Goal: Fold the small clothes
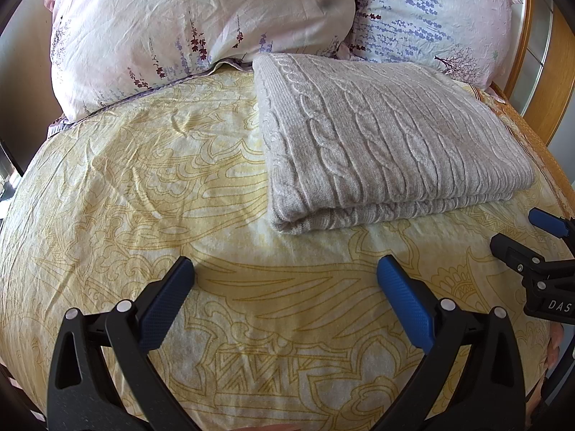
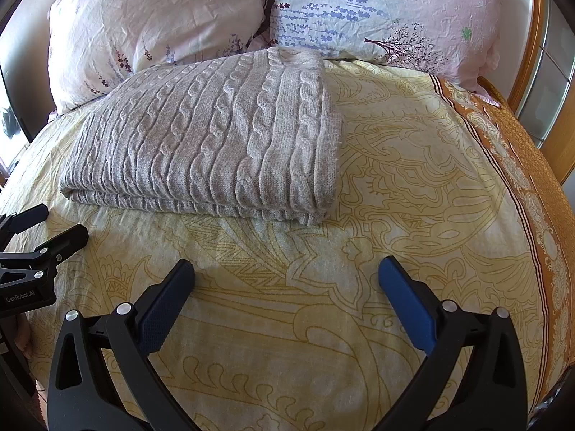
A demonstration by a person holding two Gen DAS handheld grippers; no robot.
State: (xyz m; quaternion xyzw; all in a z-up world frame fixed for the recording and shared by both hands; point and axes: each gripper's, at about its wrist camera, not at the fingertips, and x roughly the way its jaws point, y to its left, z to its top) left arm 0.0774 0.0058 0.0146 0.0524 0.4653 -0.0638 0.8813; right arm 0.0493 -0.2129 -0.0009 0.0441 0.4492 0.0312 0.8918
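Observation:
A grey cable-knit sweater (image 1: 388, 136) lies folded into a flat rectangle on the yellow patterned bedsheet (image 1: 143, 186), near the pillows. It also shows in the right wrist view (image 2: 208, 136). My left gripper (image 1: 285, 276) is open and empty, hovering above the sheet in front of the sweater. My right gripper (image 2: 286, 276) is open and empty too, in front of the sweater's right part. The right gripper shows at the right edge of the left wrist view (image 1: 539, 244), and the left gripper at the left edge of the right wrist view (image 2: 39, 233).
Two floral pillows (image 1: 201, 25) (image 2: 388, 10) lean at the head of the bed behind the sweater. A wooden bed frame (image 2: 528, 57) runs along the right side. An orange patterned border (image 2: 532, 165) edges the sheet on the right.

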